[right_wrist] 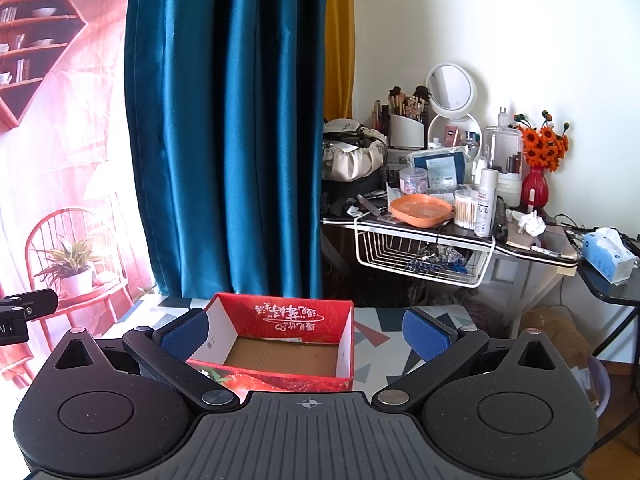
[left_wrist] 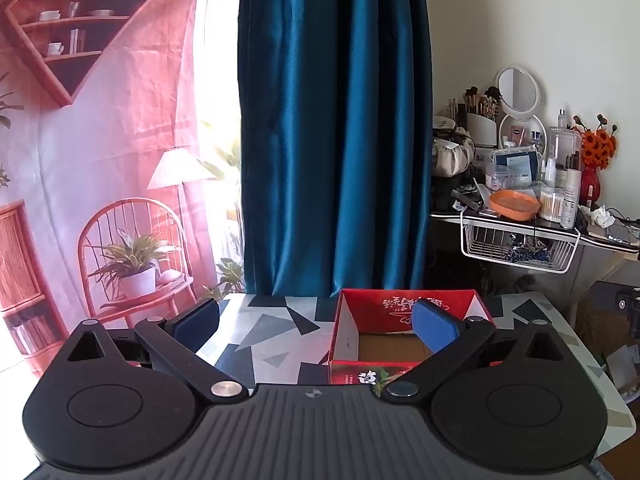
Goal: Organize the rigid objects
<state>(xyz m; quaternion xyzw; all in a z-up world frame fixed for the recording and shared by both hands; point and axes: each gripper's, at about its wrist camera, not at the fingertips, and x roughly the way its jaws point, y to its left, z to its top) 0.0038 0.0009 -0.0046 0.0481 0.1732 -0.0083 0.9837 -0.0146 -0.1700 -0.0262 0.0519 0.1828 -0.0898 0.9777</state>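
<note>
Left wrist view: we see left gripper (left_wrist: 326, 326) wide open, empty; right gripper (right_wrist: 306, 334) likewise, over red open-topped cardboard box (right_wrist: 304, 312) on geometric-patterned table (left_wrist: 272, 332).

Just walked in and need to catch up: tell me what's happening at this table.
Nothing is being handled yet. A person holds two grippers over a table with a geometric pattern, both pointed at an open red cardboard box printed with strawberries. The left gripper and the right gripper both stand wide open with nothing between their blue pads. The box shows only its bare brown floor, and no loose items lie on the visible tabletop. Behind it hangs a teal curtain.
</note>
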